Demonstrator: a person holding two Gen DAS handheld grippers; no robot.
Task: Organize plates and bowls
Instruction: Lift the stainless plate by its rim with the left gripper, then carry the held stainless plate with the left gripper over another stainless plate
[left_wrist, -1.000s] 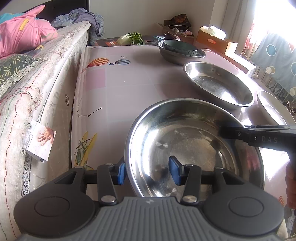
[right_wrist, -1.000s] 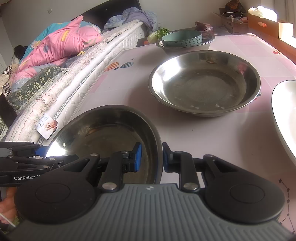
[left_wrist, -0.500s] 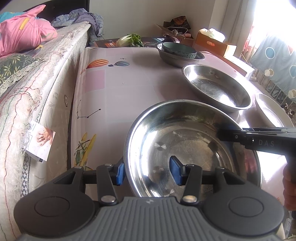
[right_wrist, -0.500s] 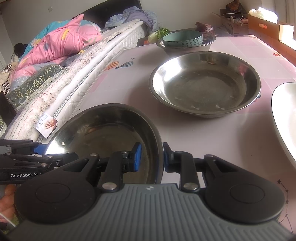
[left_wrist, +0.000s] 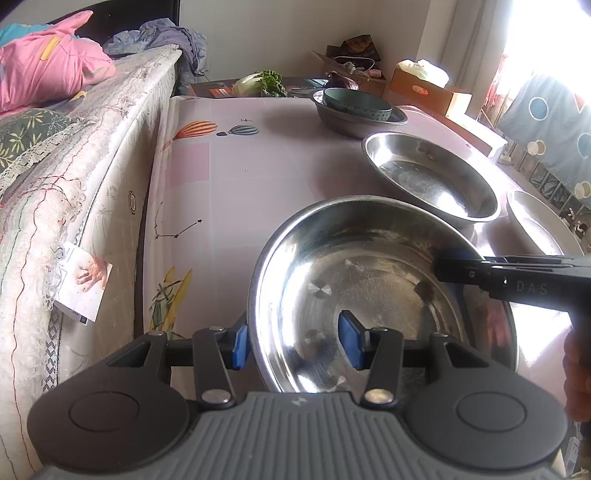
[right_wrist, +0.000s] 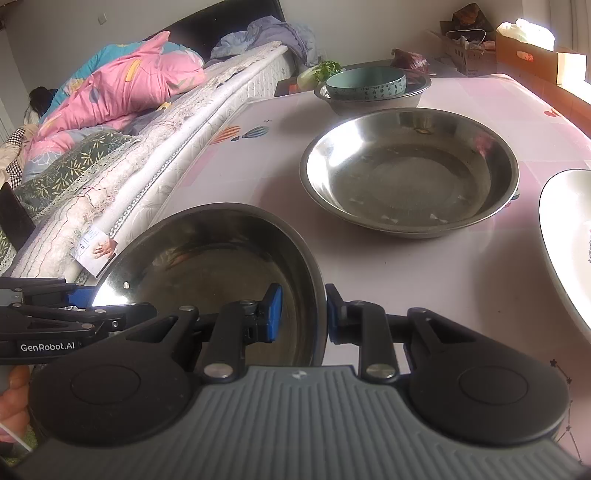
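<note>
Two grippers bear on one steel bowl (left_wrist: 380, 295) at the near edge of the table (left_wrist: 258, 177). The left gripper (left_wrist: 293, 341) straddles the bowl's near-left rim, one blue pad outside the wall and the other inside the basin; the outer pad lies against the rim, while the inner pad looks to stand off the metal, so I cannot tell whether that side is truly clamped. The right gripper (right_wrist: 301, 314) has its jaws narrow, the two blue pads close on either side of the same bowl's right rim, gripping it. In the left wrist view the right gripper's black body reaches in from the right across the bowl's far-right rim, with part of a hand (left_wrist: 576, 373) below it. In the right wrist view the left gripper's side shows at the left edge, with fingers beneath. Beyond the held bowl, apart from it, a second steel bowl (right_wrist: 410, 173) sits empty on the pink tablecloth. Farther back a teal bowl (right_wrist: 365, 85) rests inside a third steel basin (right_wrist: 373, 101). A white plate (right_wrist: 565, 251) lies at the table's right edge. A bed with a pink quilt (right_wrist: 125, 88) runs along the table's left side, and cardboard boxes (left_wrist: 424, 86) stand behind the table.
</note>
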